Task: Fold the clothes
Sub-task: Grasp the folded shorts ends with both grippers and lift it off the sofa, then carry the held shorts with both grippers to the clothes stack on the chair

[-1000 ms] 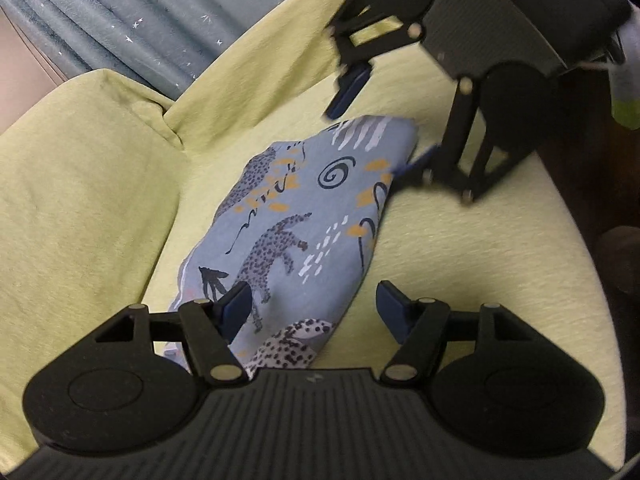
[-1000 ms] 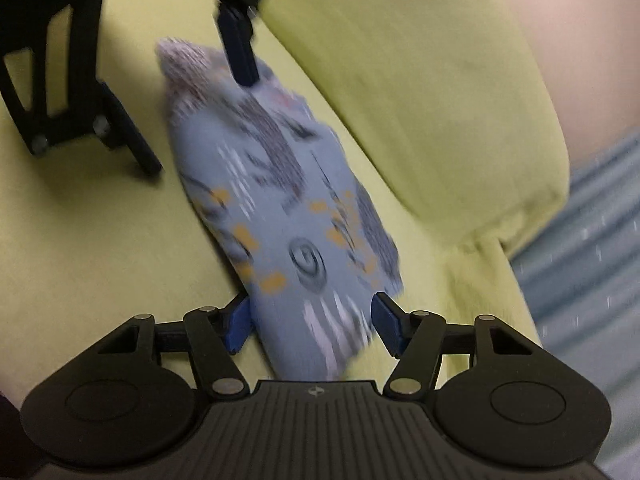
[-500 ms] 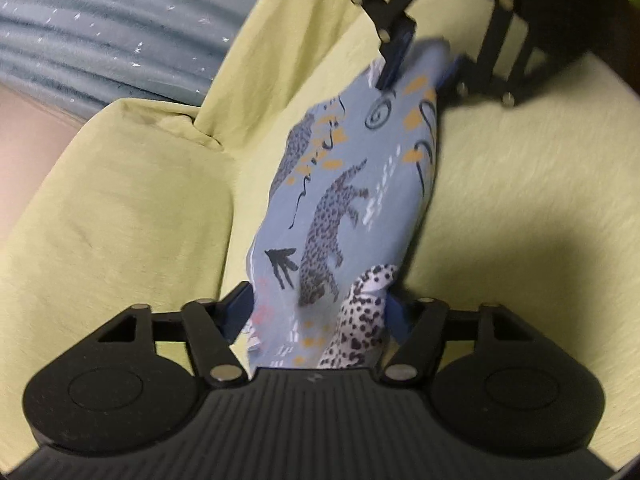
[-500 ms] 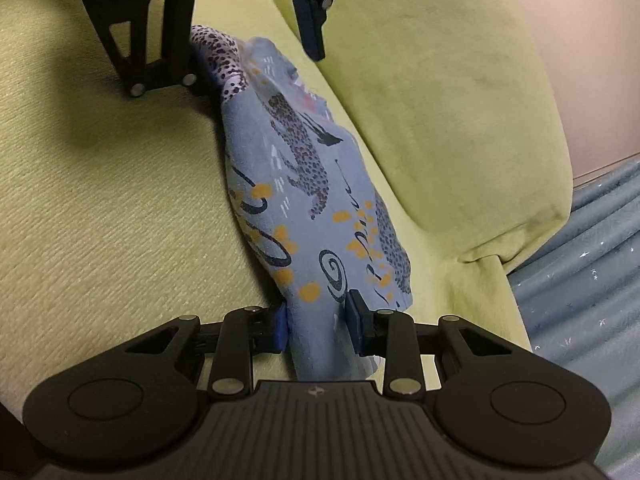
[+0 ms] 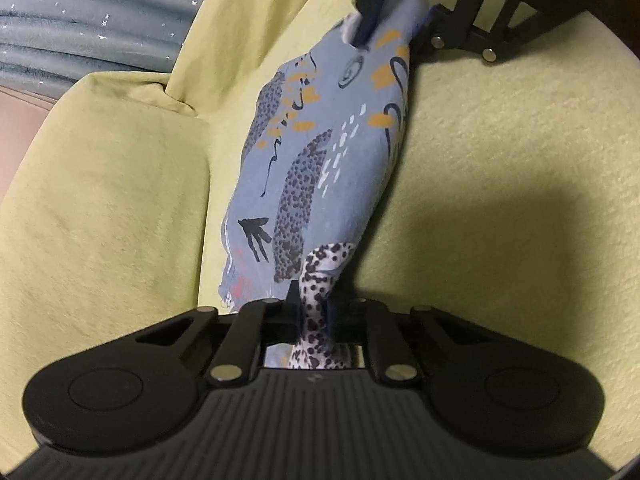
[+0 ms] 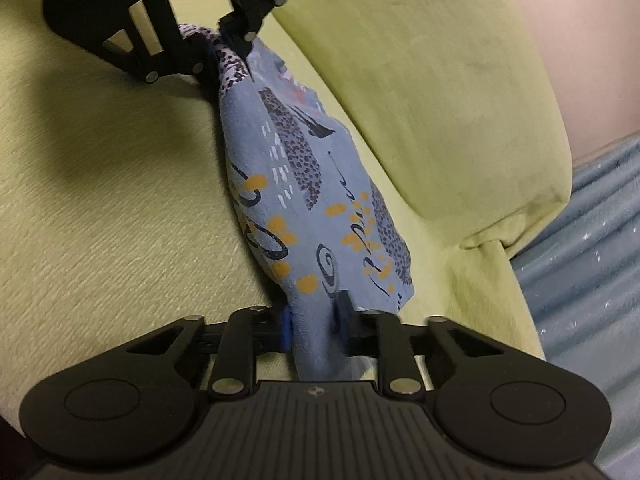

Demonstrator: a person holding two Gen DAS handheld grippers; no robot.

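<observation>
— Cloth (image 5: 320,152): where is it?

— It is stretched between the two grippers above the sofa (image 5: 500,152), a blue-grey piece printed with spotted cats, orange blobs, a spiral and black scribbles. It runs along the seat, close to the crease where the seat meets the back cushion (image 5: 100,200).

— What is the left gripper (image 5: 316,320) doing?

— Its fingers are drawn together on one end of the cloth, the end with a white, black-spotted patch. That patch is bunched into a narrow fold that passes between the pads and back toward the gripper body.

— And the right gripper (image 6: 314,322)?

— It is clamped on the opposite end. In the right wrist view the plain blue-grey edge is pinched between the blue pads (image 6: 286,328), and the fabric gathers into a tight band there.

— Do the two see each other?

— Yes. In the left wrist view the right gripper (image 5: 394,16) sits at the top, its fingers closed on the far tip. In the right wrist view the left gripper (image 6: 222,46) is at the top, gripping the spotted end.

— How does the cloth hang?

— It is pulled fairly taut along its length, with the middle spreading wider and one long edge sagging toward the cushion. Whether that edge touches the seat cannot be told. A dark shadow lies on the seat beside it.

— Anything else around?

— A blue-grey curtain (image 6: 592,280) with small pale flecks hangs beyond the sofa.
</observation>
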